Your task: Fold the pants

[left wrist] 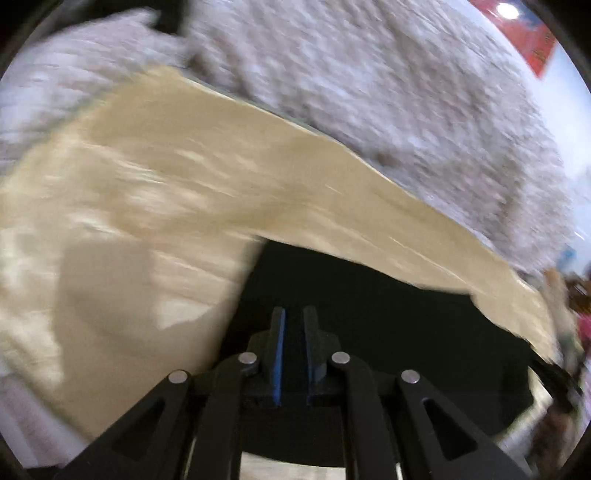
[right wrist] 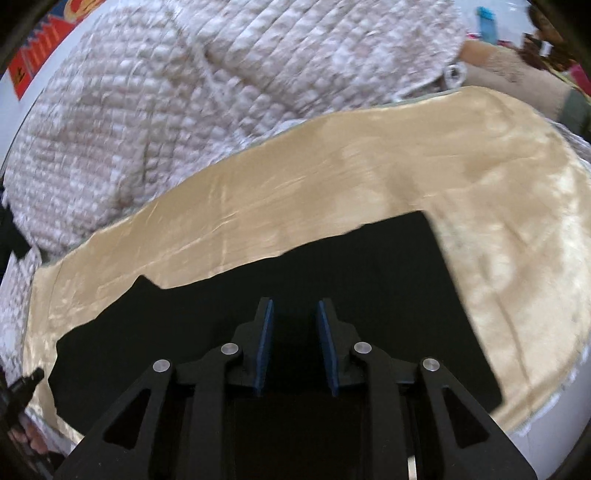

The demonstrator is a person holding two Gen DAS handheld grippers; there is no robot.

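The black pants (right wrist: 332, 277) lie spread flat on a shiny tan satin sheet (right wrist: 295, 192), directly beneath and ahead of the right tongs (right wrist: 295, 347). Their blue-padded fingers (right wrist: 266, 347) stand apart with a clear gap, nothing between them, poised over the dark cloth. The pants' far edge runs ragged from lower left to upper right of these tongs, ending in a square corner ahead and to the right. Beyond the sheet, a quilted pinkish-white blanket (right wrist: 184, 92) is heaped up.

In the left wrist view, which is blurred, the left tongs (left wrist: 293, 350) show a narrower gap between their fingers (left wrist: 277, 354), still parted and gripping nothing. The pants (left wrist: 369, 314) lie just ahead of and under them, stretching off to the right. The satin sheet (left wrist: 147, 221) fills the area ahead and to the left, with the blanket (left wrist: 369, 92) behind it. A red poster (left wrist: 524, 33) shows at the far upper right.
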